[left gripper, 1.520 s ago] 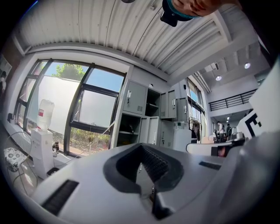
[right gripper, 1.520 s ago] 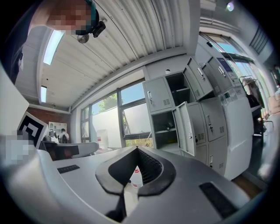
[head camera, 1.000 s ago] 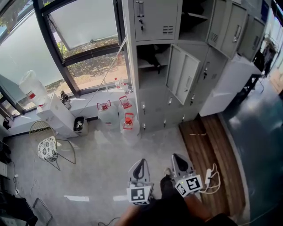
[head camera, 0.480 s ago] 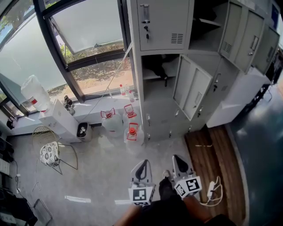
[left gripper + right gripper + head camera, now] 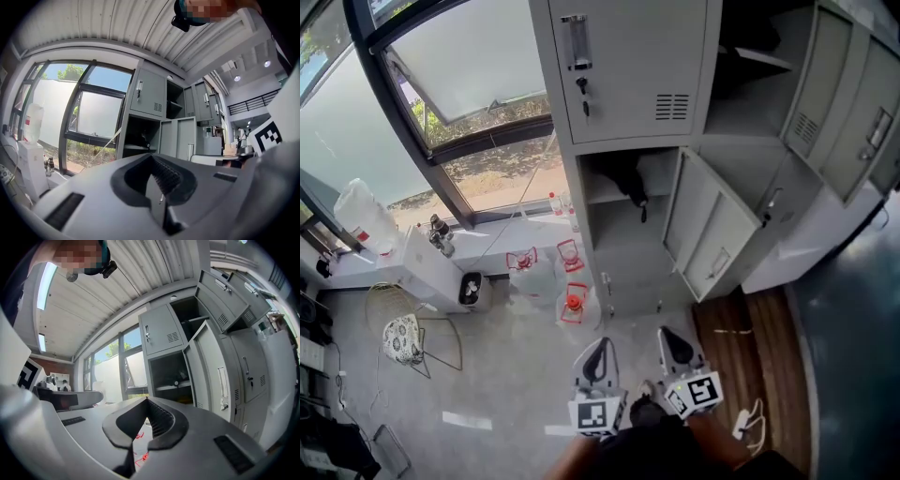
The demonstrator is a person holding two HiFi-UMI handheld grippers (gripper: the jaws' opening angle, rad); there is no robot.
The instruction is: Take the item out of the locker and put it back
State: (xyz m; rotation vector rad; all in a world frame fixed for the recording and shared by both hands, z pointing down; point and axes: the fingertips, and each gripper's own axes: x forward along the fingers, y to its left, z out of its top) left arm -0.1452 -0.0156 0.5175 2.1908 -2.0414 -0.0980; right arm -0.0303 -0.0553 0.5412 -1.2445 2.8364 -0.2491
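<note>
Head view: nothing of the task is judged done yet. The locker bank [image 5: 628,66] is faced from well apart, with one compartment's door [image 5: 712,239] swung open. Water jugs [image 5: 572,302] are stood on the floor before it and would have to be skirted. The dark item [image 5: 625,176] is seen lying on the shelf inside. The left tool [image 5: 598,354] and right tool [image 5: 673,343] are both held clenched and empty.
</note>
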